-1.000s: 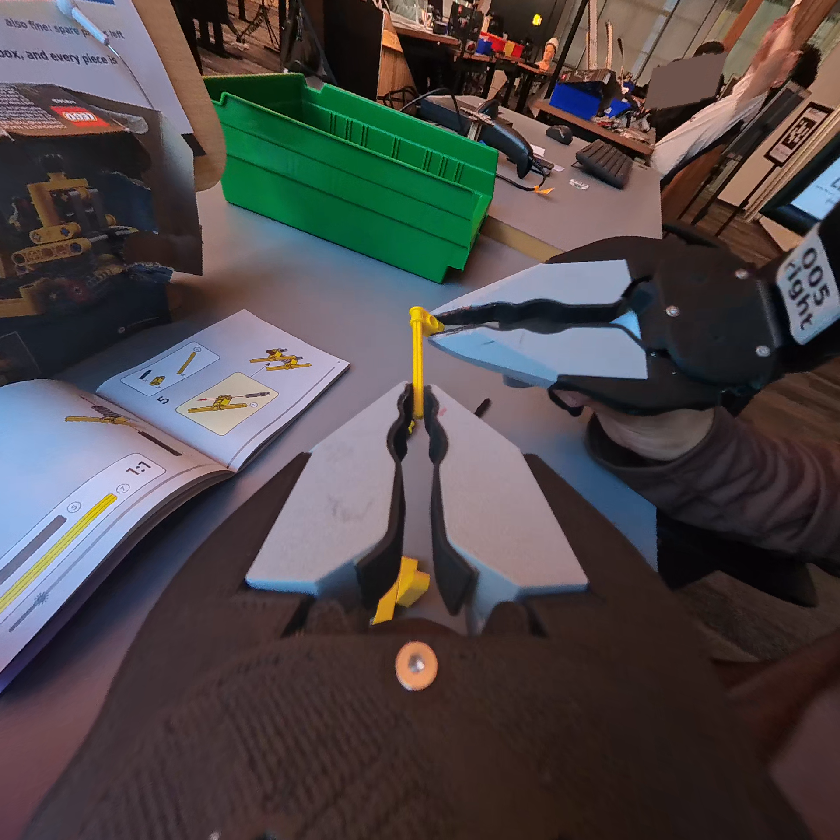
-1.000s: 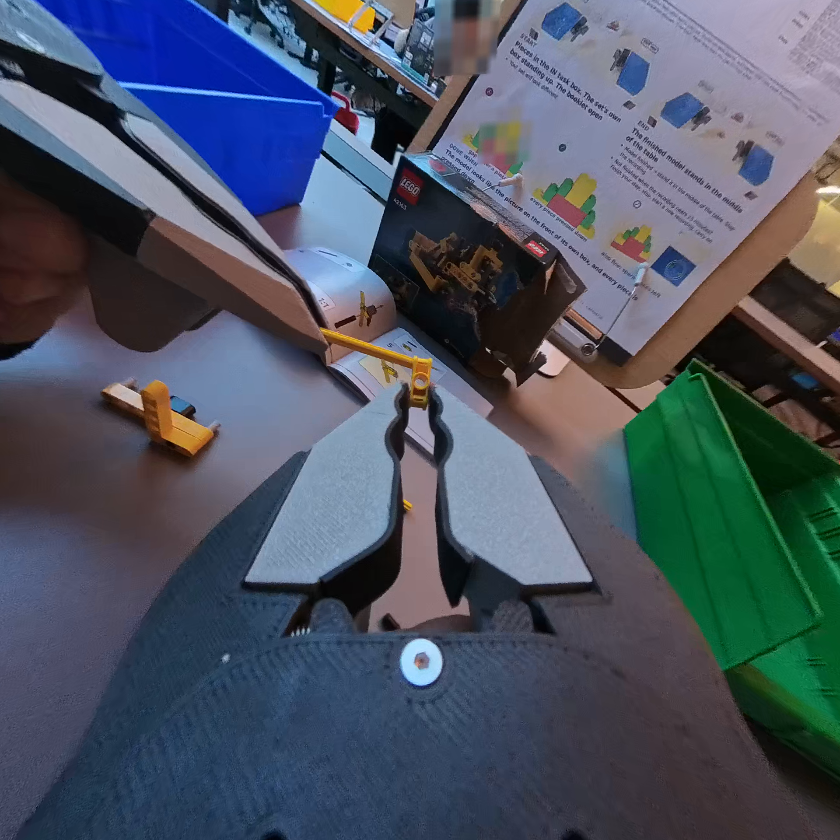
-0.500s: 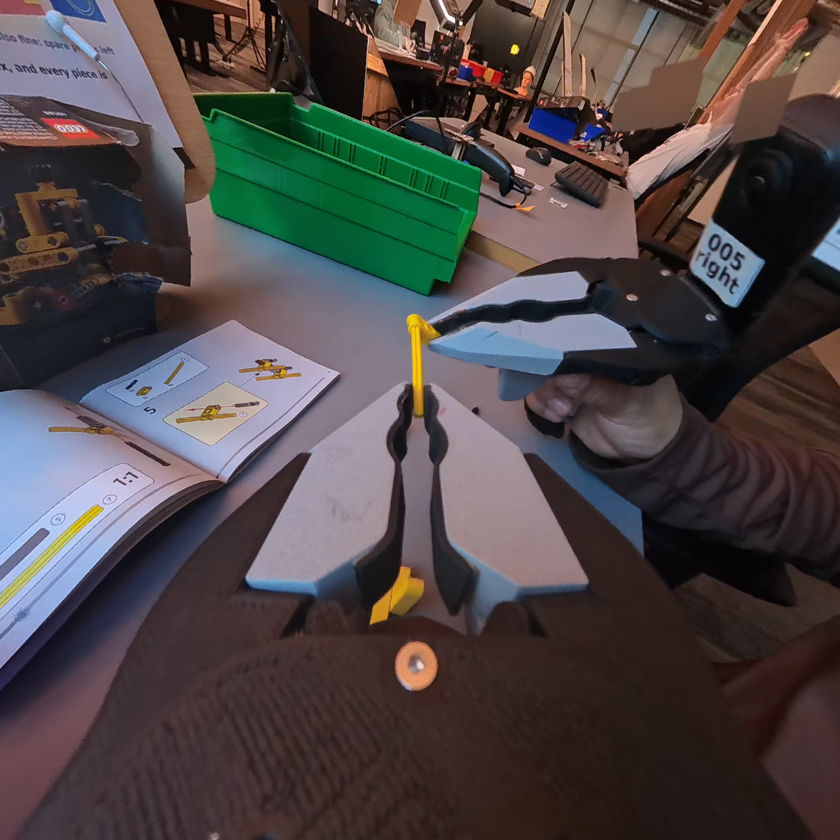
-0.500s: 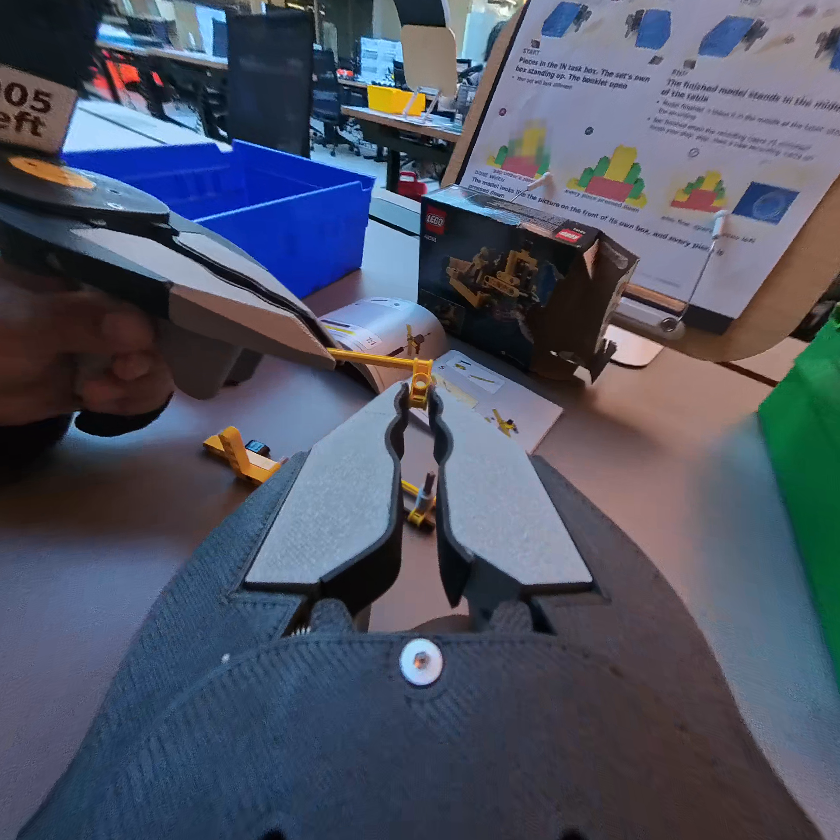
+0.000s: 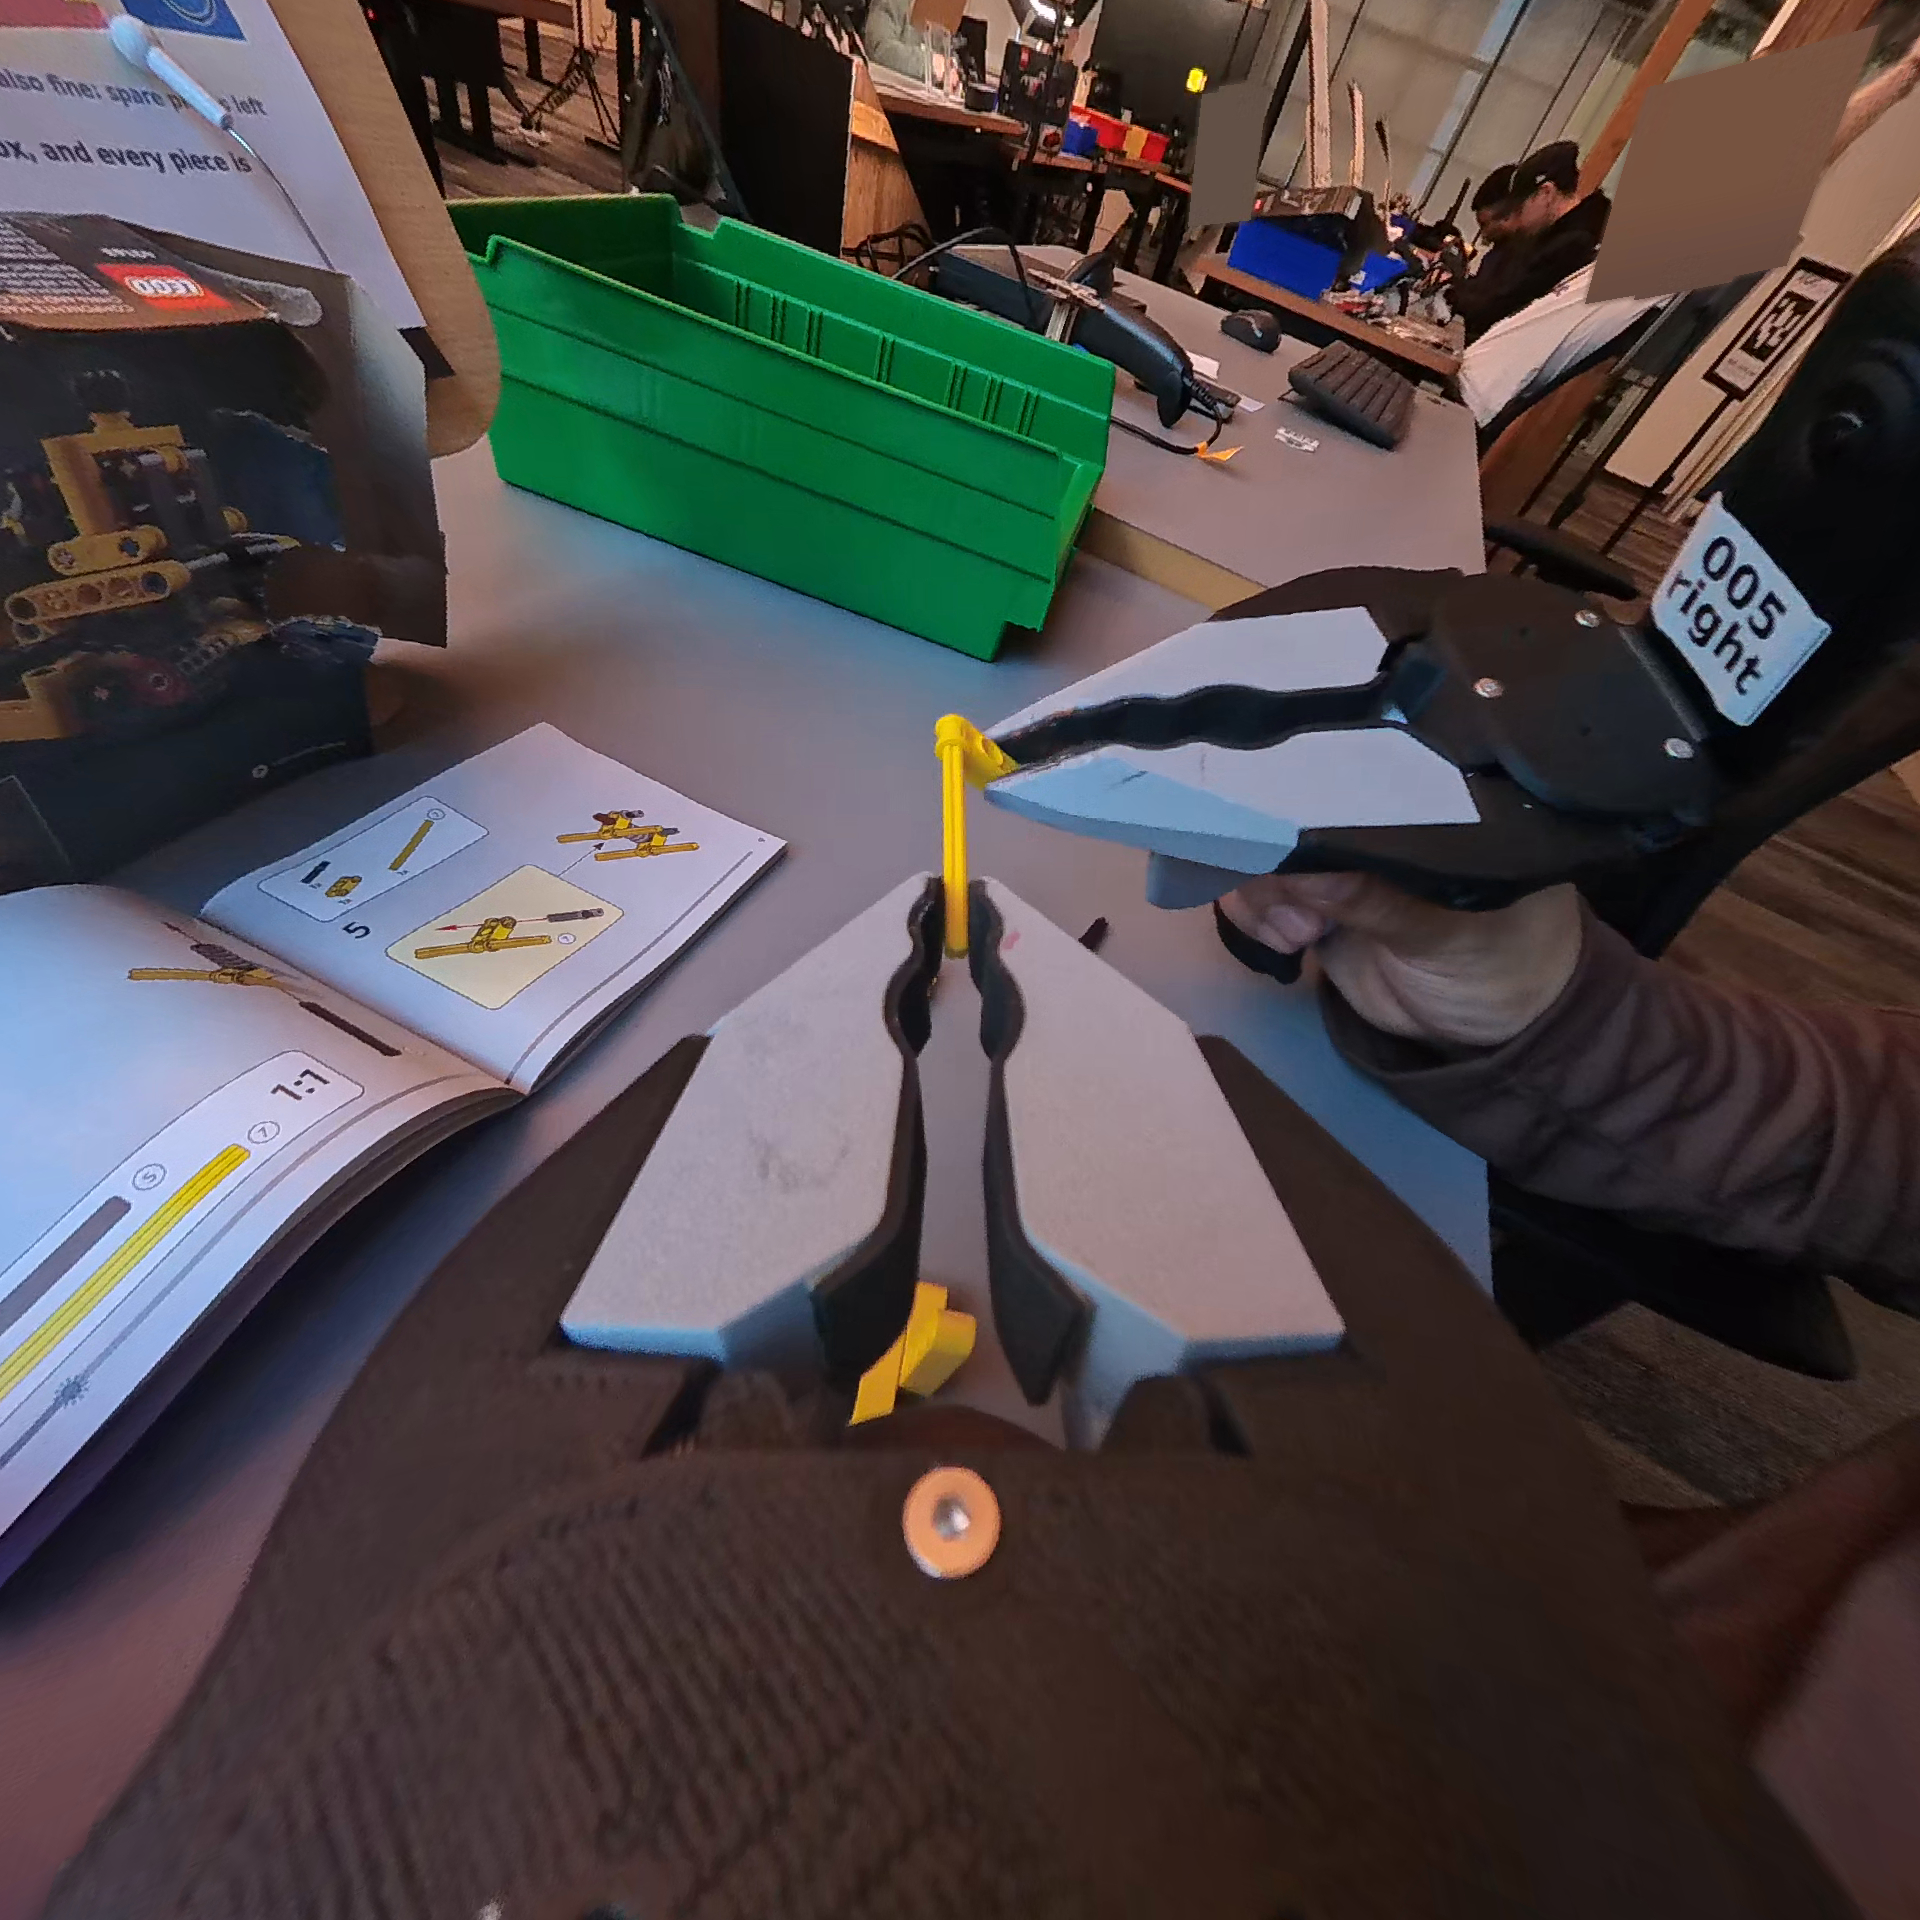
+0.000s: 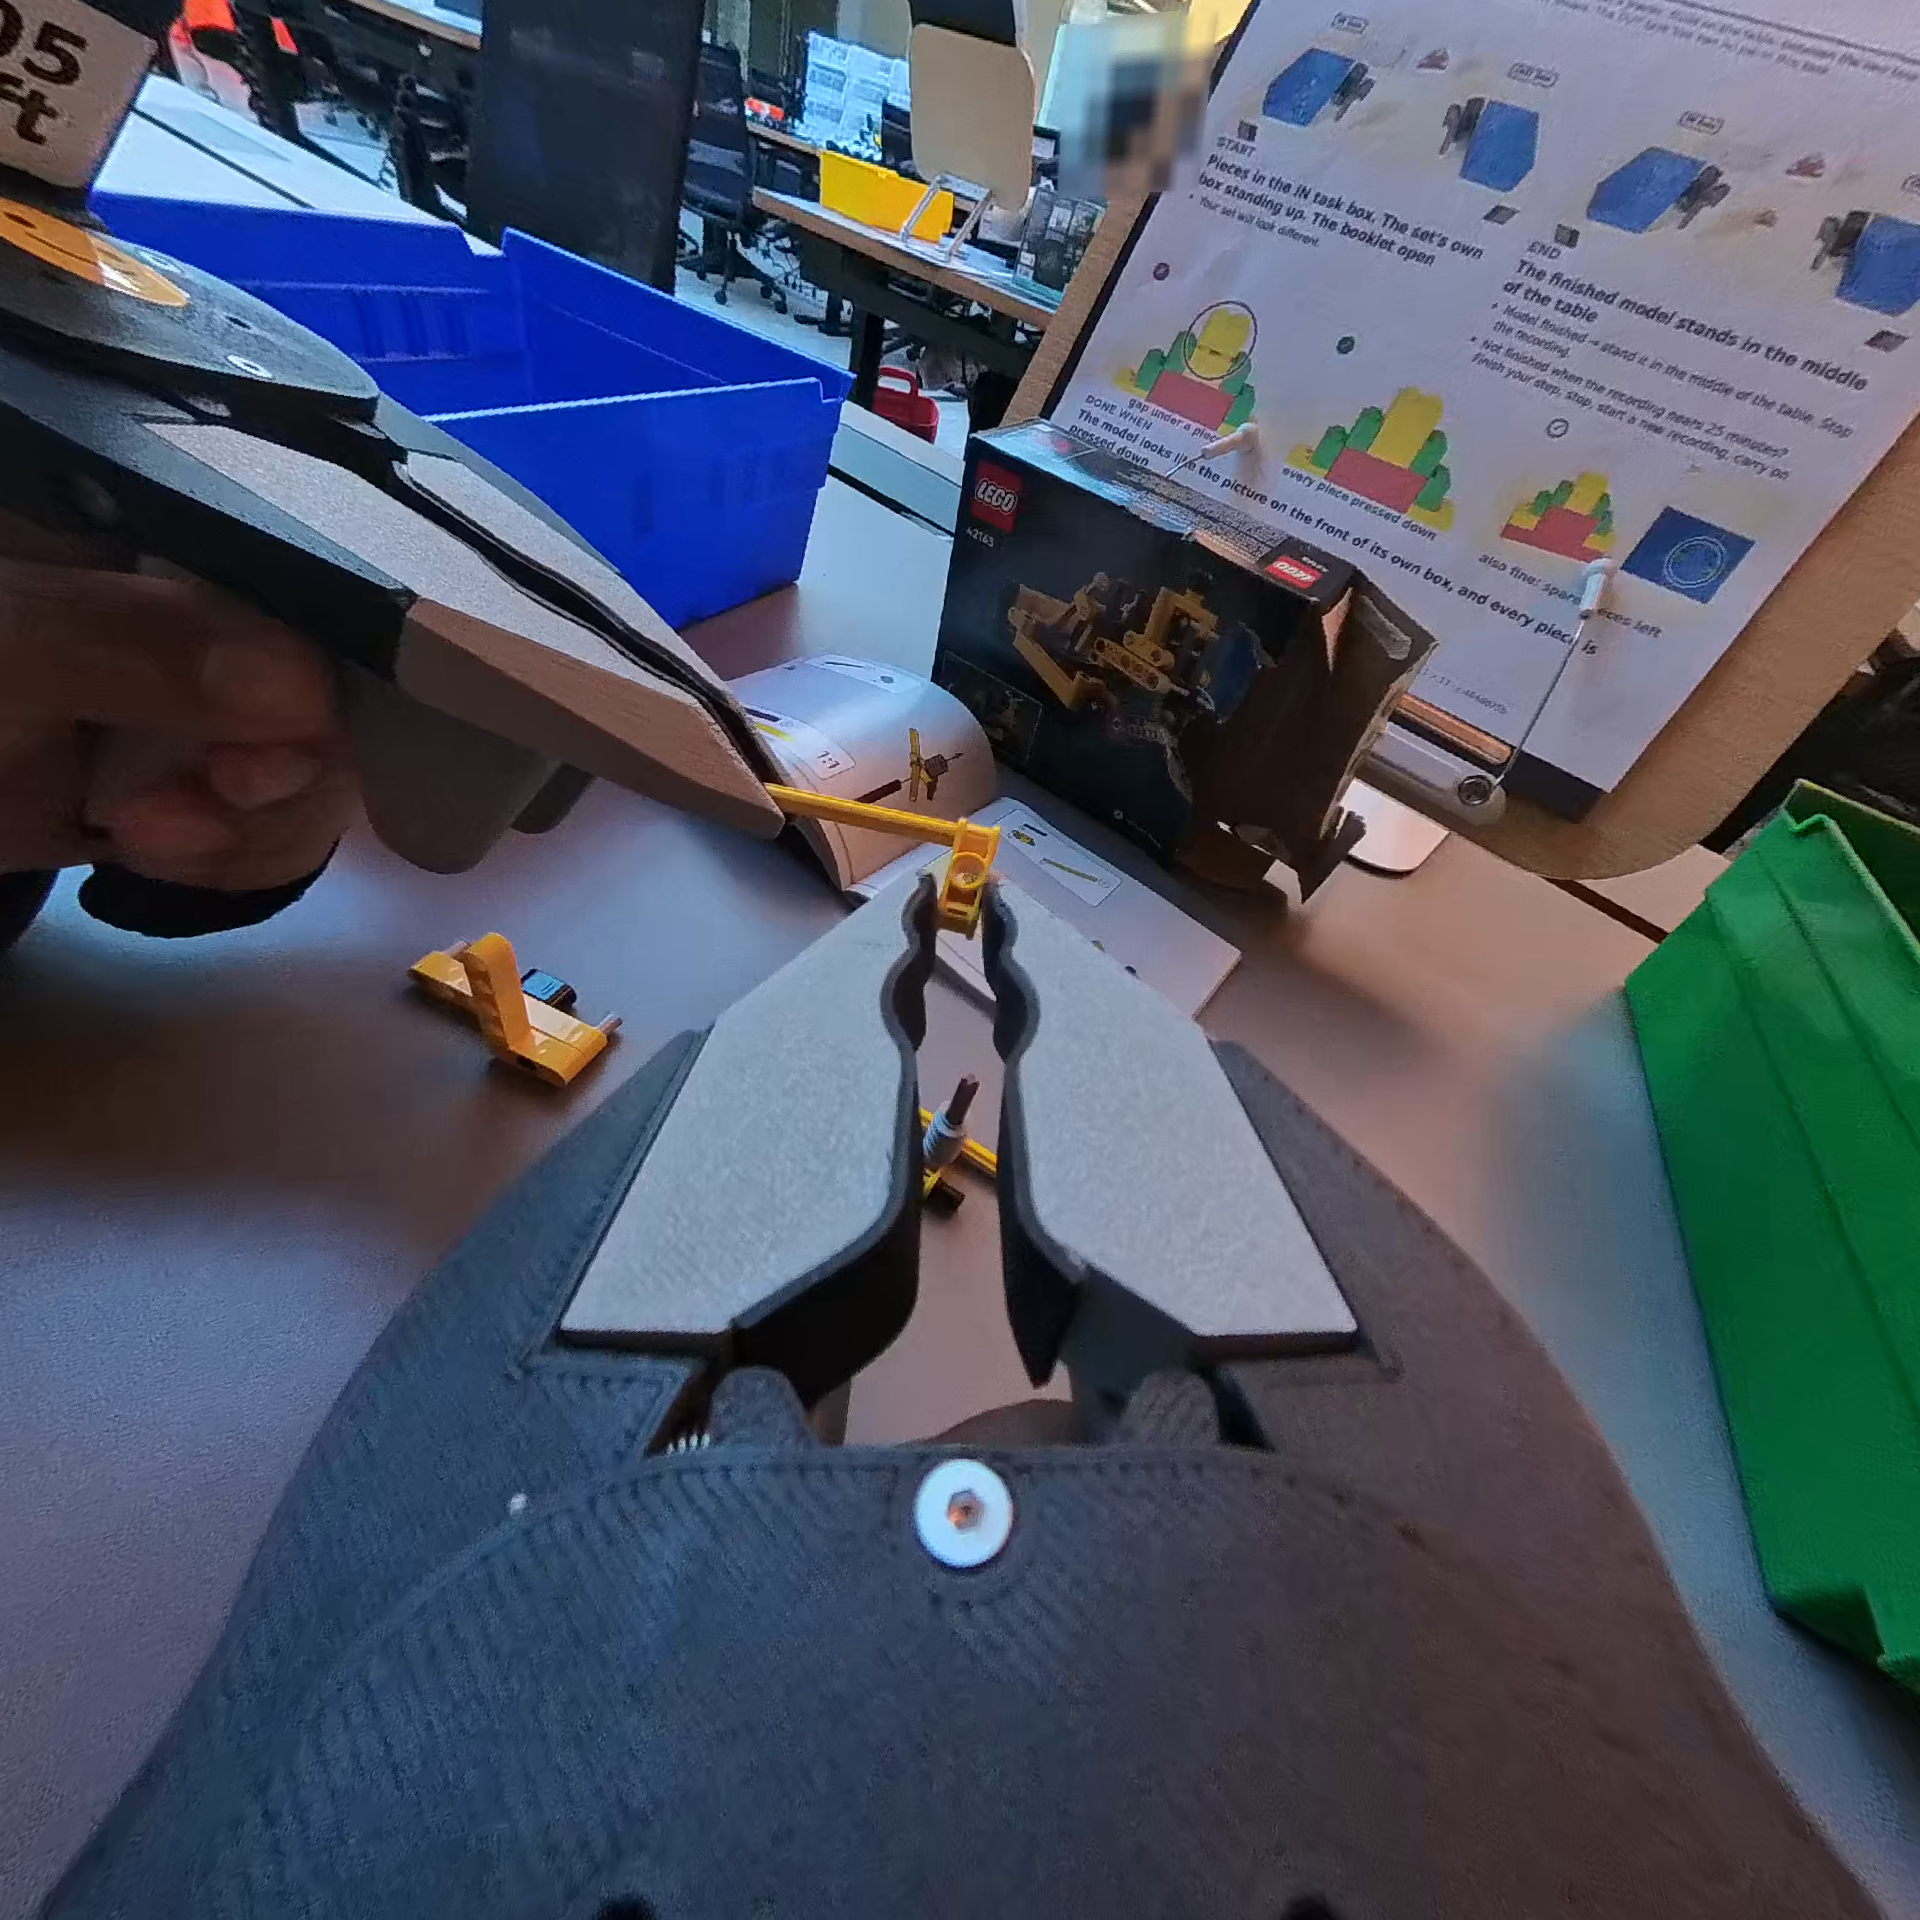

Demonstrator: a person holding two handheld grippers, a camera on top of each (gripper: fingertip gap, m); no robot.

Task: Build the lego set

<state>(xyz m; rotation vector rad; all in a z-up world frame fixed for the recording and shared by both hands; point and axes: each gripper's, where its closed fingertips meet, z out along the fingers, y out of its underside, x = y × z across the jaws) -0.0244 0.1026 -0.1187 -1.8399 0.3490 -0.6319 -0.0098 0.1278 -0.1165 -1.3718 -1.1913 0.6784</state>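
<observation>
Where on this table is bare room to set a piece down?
Free: grey tabletop between green plastic bin and open instruction booklet. Crowded: around the small yellow sub-assembly and loose pins under the right gripper.

Yellow axle's (image 5: 953, 831) lower end vanishes between the left gripper's (image 5: 951, 914) tips; green bin (image 6: 1808, 1195) cut by the frame edge.

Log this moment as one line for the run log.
left gripper: shut on yellow rod | right gripper: shut on yellow connector at rod's end | held above table | booklet open
</observation>
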